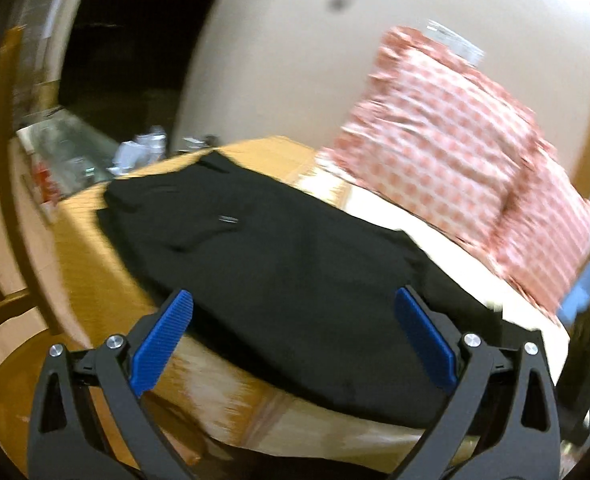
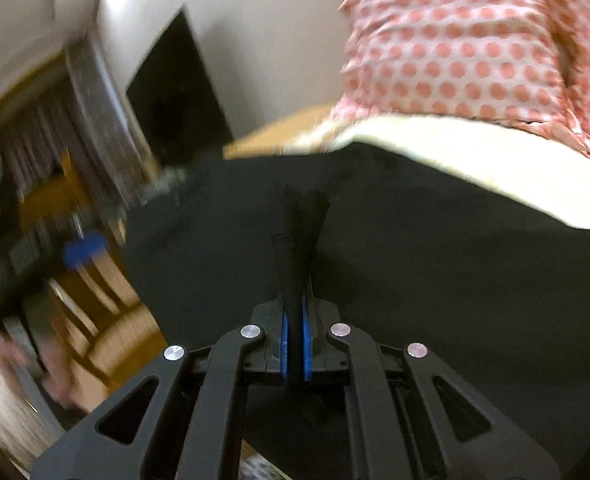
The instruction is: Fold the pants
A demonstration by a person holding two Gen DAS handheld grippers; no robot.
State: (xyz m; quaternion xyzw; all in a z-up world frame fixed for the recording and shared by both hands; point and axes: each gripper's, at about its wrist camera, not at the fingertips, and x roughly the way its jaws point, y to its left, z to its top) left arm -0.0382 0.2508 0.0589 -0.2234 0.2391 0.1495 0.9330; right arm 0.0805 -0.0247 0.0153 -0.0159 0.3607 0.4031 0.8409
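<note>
Left wrist view: the left gripper (image 1: 293, 308), a black frame with ribbed blue pads (image 1: 163, 342), stands wide open with nothing between its jaws, poised over the near edge of the black fabric pants (image 1: 263, 264). The pants lie spread flat across a light wooden table (image 1: 83, 272), reaching from about 10 o'clock near the frame's centre down toward 5 o'clock, with a small pale mark on the cloth toward the upper left. A white cloth with pink-red dots (image 1: 447, 148) rises behind the pants at 1 to 3 o'clock, and a strip of cream-coloured fabric (image 1: 455, 248) runs between it and the pants. At 9 o'clock stands a wooden chair (image 1: 3, 184), and beyond the table's far edge sits blurred clutter against a pale wall with a dark opening. Right wrist view: the right gripper (image 2: 295, 280) is closed tight on a pinched-up ridge of the same black fabric pants (image 2: 435, 280) — the cloth stands up in a narrow fold between the blue pads (image 2: 306, 344) and fans out just ahead of them toward 12 o'clock. The pants fill the middle and right of this frame, bordered at 1 to 3 o'clock by the cream fabric (image 2: 475, 156) and, above it, the dotted cloth (image 2: 455, 40). A wooden chair (image 2: 107, 308) shows at 8 o'clock — heavily blurred, like most of that side.
</note>
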